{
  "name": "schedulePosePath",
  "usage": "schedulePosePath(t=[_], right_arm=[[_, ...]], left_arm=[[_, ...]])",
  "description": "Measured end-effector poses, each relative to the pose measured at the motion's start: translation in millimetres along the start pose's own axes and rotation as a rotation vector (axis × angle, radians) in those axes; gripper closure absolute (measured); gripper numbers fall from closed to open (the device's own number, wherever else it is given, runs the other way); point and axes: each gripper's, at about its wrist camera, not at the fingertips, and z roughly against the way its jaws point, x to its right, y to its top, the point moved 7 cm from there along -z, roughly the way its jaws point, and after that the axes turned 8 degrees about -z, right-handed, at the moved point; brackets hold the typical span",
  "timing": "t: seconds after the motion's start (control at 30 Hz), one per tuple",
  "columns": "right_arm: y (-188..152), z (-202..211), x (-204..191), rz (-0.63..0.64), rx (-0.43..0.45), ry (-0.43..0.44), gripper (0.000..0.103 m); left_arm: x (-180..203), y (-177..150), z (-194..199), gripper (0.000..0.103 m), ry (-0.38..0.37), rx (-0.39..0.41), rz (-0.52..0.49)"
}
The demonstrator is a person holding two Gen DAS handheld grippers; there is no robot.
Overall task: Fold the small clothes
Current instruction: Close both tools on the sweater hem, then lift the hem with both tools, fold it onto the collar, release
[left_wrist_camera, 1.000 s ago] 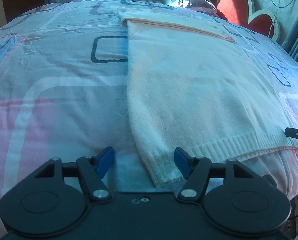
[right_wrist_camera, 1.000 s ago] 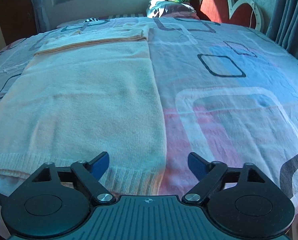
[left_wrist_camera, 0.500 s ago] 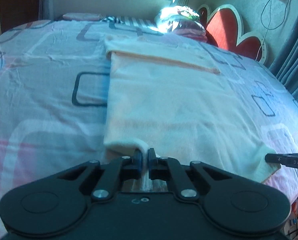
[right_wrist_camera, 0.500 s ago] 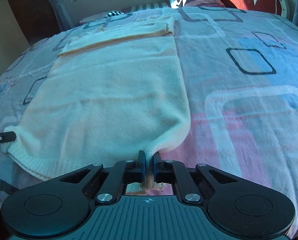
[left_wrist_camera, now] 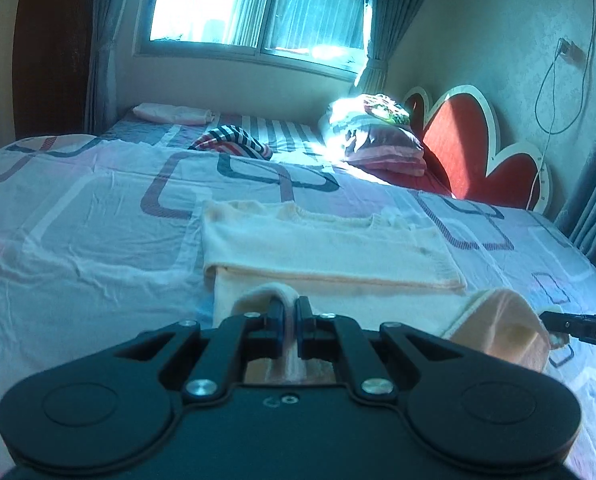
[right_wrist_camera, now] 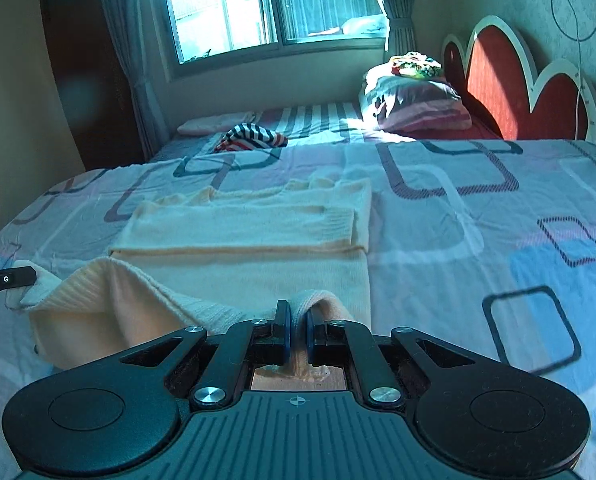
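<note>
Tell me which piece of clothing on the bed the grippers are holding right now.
The cream sweater, nearest the cameras, its hem clamped by both grippers. The striped garment lies untouched near the window.

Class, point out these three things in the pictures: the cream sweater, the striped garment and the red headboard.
cream sweater (left_wrist_camera: 330, 248), left wrist view, on its folded-over sleeve.
striped garment (right_wrist_camera: 253, 141), right wrist view, on the middle of the crumpled heap.
red headboard (left_wrist_camera: 458, 140), left wrist view, on its red padded panel.

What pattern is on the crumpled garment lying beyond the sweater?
Dark and white stripes with some red, on the crumpled garment; clearest in the right wrist view.
</note>
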Motion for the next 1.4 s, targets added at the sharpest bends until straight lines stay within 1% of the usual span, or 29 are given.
schedulePosePath(t=[0.17,0.33,0.43,0.57,0.7,0.8,0.83,0.87,0.9,0.93,0.97,1.0,1.03,1.07,1.1,1.13,1.2,1.27,1.33,1.4], right_arm=[[40.3,-48.8,7.8,-0.031,0.012,0.008,0.097],[69.7,-95.9,19.2,-0.073,0.002,0.009,0.097],[84.7,-125.2,26.6,-0.097,-0.015,0.001,0.097],[99.8,-162.1,40.1,-0.173,-0.057,0.001,0.097],[111.8,-196.3,53.8,-0.244,-0.096,-0.004,0.097],[116.9,-219.5,57.1,-0.255,-0.128,-0.014,0.097],[118.0,-225.8,58.7,-0.260,-0.139,-0.022,0.096],[119.7,-229.9,60.9,-0.270,-0.137,-0.027,0.096],[121.5,-233.2,63.2,-0.278,-0.135,-0.033,0.096],[123.6,-236.0,65.3,-0.285,-0.136,-0.037,0.095],[126.0,-237.6,67.0,-0.288,-0.132,-0.036,0.093],[128.6,-237.9,67.8,-0.286,-0.115,-0.042,0.084],[132.2,-237.0,69.4,-0.279,-0.093,-0.053,0.066],[135.8,-235.6,70.8,-0.267,-0.068,-0.065,0.054],[140.0,-234.9,71.5,-0.247,-0.042,-0.072,0.035],[142.2,-234.2,71.6,-0.227,-0.032,-0.070,0.034],[142.9,-235.1,71.9,-0.197,-0.032,-0.062,0.034],[138.1,-239.8,71.6,-0.161,-0.053,-0.048,0.034],[131.3,-247.5,70.5,-0.117,-0.072,-0.060,0.034],[124.1,-255.7,68.5,-0.091,-0.090,-0.055,0.034]], left_arm=[[-9.6,32.6,-43.4,0.099,0.023,0.022,0.040],[-21.3,52.0,-88.7,0.099,0.053,0.015,0.083],[-29.4,58.8,-116.8,0.099,0.069,-0.010,0.102],[-41.8,64.0,-156.5,0.099,0.090,-0.059,0.135],[-51.5,66.1,-187.2,0.099,0.110,-0.104,0.166],[-52.4,68.8,-207.7,0.098,0.137,-0.138,0.143],[-53.0,69.2,-213.8,0.096,0.144,-0.151,0.141],[-53.8,70.0,-220.9,0.090,0.148,-0.165,0.140],[-55.4,71.5,-224.7,0.086,0.155,-0.167,0.142],[-58.1,73.4,-227.3,0.080,0.165,-0.162,0.147],[-59.6,77.4,-229.8,0.072,0.164,-0.153,0.159],[-62.2,80.4,-230.4,0.064,0.167,-0.148,0.171],[-64.8,83.6,-230.2,0.046,0.173,-0.140,0.182],[-67.4,88.7,-228.5,0.036,0.181,-0.119,0.186],[-68.9,92.4,-226.0,0.034,0.183,-0.097,0.179],[-69.9,95.3,-224.1,0.034,0.180,-0.087,0.168],[-72.1,99.1,-222.7,0.030,0.161,-0.088,0.153],[-73.4,97.3,-223.3,0.026,0.147,-0.090,0.129],[-72.2,90.7,-229.6,0.026,0.140,-0.119,0.087],[-70.0,82.2,-238.5,0.028,0.141,-0.154,0.062]])
